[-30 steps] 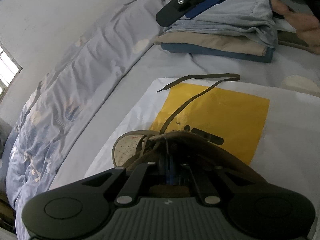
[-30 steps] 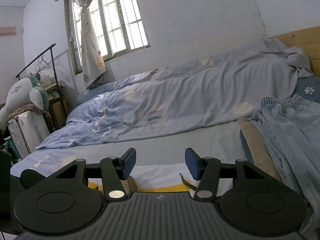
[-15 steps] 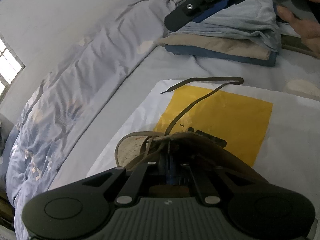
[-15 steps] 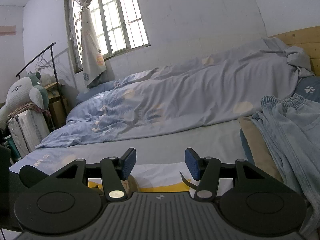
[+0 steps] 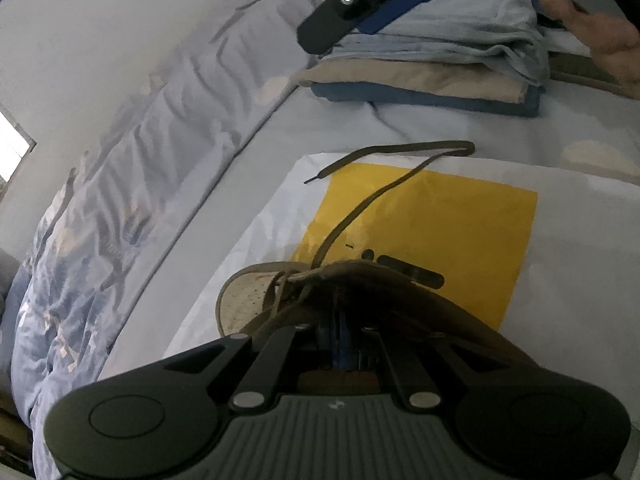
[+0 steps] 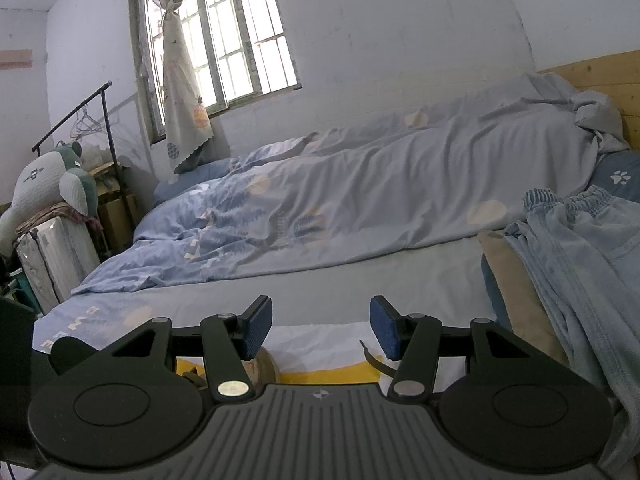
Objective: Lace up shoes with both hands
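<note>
Two grippers in view. My left gripper [image 5: 340, 344] points down with its jaws fully closed at the shoe [image 5: 360, 300]; they look clamped on the tongue edge, though the contact point is too dark to confirm. Shoe sits on a white and yellow bag [image 5: 560, 220] on the bed [image 5: 320, 128]. One lace [image 5: 360, 208] runs away from the shoe across the bag, loops back, tip lying free. My right gripper [image 6: 321, 328] hovers above, jaws about halfway apart, nothing between the blue pads [image 6: 258, 328]. Folded clothes [image 5: 440, 68] lie beyond the bag.
</note>
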A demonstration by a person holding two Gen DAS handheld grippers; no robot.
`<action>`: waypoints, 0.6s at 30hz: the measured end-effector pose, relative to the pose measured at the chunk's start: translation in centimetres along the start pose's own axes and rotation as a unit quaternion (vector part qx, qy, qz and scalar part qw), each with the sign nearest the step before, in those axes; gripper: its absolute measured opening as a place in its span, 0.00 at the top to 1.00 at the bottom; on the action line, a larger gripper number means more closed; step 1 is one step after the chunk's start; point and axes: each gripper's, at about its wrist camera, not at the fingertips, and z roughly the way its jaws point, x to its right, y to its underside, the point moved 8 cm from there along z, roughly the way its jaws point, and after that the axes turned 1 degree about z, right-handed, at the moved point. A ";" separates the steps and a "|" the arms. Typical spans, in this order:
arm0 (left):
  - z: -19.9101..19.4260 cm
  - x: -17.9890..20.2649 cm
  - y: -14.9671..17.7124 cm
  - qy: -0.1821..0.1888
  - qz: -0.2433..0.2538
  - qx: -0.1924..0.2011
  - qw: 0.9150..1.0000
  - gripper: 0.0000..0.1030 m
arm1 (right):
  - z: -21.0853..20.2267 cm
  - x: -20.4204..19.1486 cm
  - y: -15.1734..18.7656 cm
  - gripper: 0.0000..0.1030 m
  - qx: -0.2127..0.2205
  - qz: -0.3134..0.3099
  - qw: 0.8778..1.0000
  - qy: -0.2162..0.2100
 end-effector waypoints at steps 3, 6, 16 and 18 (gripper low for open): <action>-0.4 -0.4 0.0 -0.006 -0.007 0.005 1.000 1.00 | 0.0 -0.5 -0.1 0.46 0.000 0.000 1.000 0.002; -0.5 -0.7 -0.2 -0.007 -0.011 0.006 1.000 1.00 | -0.1 -0.4 0.1 0.46 0.000 0.000 1.000 0.002; -0.3 -0.4 -0.2 -0.007 -0.002 0.007 1.000 1.00 | -0.1 -0.5 0.2 0.46 -0.002 -0.001 1.000 0.001; -0.4 -0.3 0.0 -0.006 0.000 0.004 1.000 1.00 | -0.1 -0.5 0.2 0.46 -0.002 -0.001 1.000 0.001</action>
